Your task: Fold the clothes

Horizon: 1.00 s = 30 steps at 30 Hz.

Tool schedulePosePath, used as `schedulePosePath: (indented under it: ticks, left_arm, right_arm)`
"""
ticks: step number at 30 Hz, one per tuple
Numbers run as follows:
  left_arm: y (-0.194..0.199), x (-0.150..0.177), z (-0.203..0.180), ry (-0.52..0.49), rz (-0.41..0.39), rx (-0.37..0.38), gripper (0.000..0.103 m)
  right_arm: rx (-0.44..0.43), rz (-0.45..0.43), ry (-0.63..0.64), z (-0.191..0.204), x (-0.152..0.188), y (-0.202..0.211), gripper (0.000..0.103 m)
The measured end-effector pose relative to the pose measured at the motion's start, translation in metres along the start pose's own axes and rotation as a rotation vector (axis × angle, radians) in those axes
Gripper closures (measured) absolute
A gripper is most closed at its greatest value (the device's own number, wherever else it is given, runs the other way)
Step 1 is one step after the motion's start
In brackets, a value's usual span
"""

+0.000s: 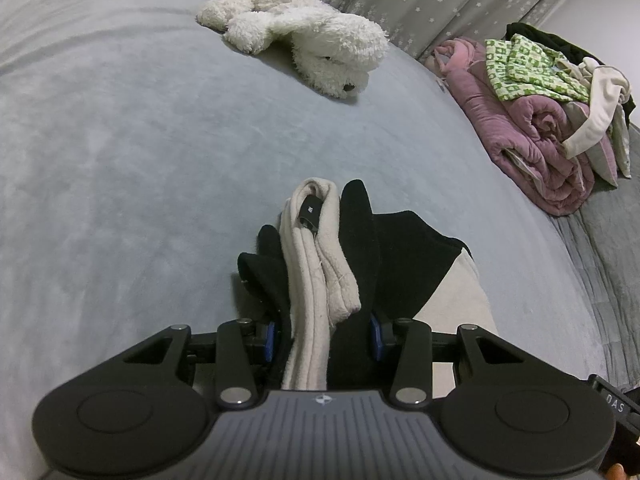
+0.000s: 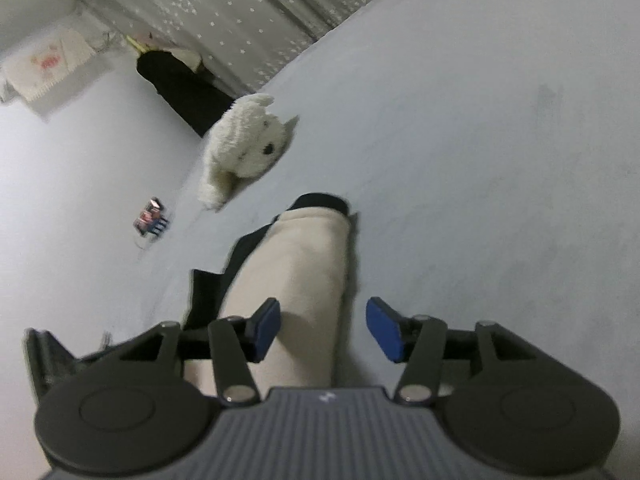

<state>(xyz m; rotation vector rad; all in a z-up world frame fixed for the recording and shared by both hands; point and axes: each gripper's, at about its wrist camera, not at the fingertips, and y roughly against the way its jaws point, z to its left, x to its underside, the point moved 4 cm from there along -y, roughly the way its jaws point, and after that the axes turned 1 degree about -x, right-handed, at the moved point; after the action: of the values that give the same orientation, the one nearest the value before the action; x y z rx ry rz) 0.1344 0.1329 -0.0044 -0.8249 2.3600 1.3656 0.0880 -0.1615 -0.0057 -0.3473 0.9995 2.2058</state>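
Observation:
A black and cream garment [image 1: 320, 264] lies bunched on the grey bed. My left gripper [image 1: 322, 334] is shut on a thick fold of it, cream collar with a black tag sticking up between the blue pads [image 1: 269, 340]. In the right wrist view the same garment [image 2: 296, 280] lies below my right gripper [image 2: 323, 330], which is open and empty just above the cloth. Its blue pads [image 2: 384, 328] stand wide apart, the left one over the cream cloth.
A white plush dog [image 1: 304, 36] lies farther back on the bed; it also shows in the right wrist view [image 2: 244, 148]. A pile of pink quilt and clothes [image 1: 552, 108] sits at the right. A starred grey curtain [image 2: 240, 16] hangs behind. A small colourful object [image 2: 151, 221] lies at the left.

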Motion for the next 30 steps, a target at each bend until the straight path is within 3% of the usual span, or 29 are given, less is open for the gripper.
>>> schedulePosePath:
  ticks: [9,30]
  left_arm:
    - [0.000,-0.001,0.001,0.000,0.002,0.000,0.062]
    - [0.001,0.001,-0.002,-0.021,-0.007,-0.021,0.062]
  right_arm:
    - [-0.064,0.057,-0.041,0.008,0.013,-0.024,0.048]
    - [-0.038,0.015,-0.005,0.022,0.016,-0.046,0.043]
